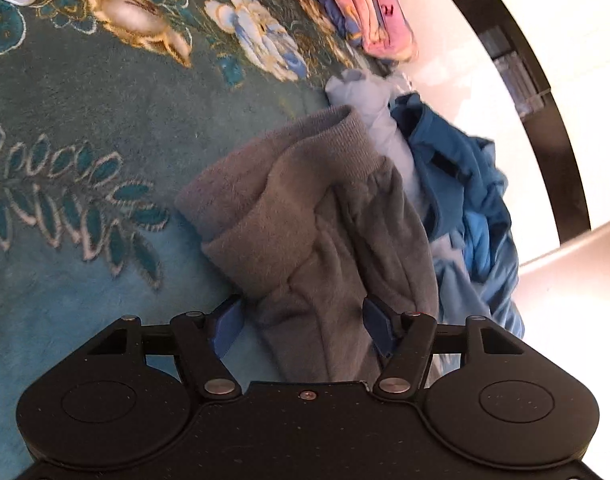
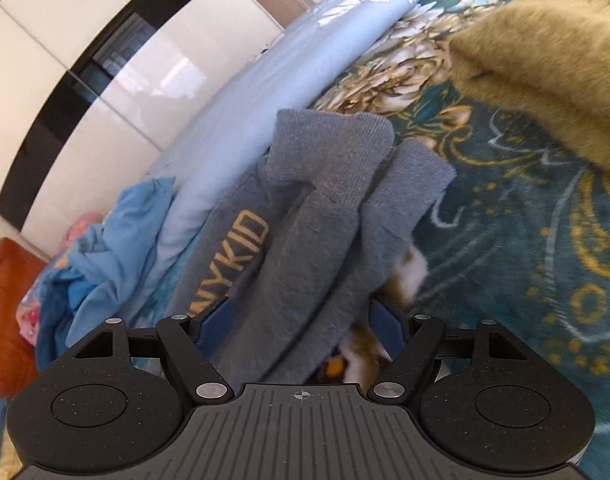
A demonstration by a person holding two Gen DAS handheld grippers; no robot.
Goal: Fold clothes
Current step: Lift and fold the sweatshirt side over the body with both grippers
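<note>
Lying folded on the teal blanket [image 1: 85,208], the grey sweatpants [image 1: 305,216] sit between both released tongs [image 1: 301,326] [image 2: 301,326], ready for regrasping.

grey sweatpants [image 1: 325,216] with yellow lettering, teal floral blanket [image 1: 85,184], blue shirt [image 1: 461,184], pink folded clothes [image 1: 369,4]
</note>
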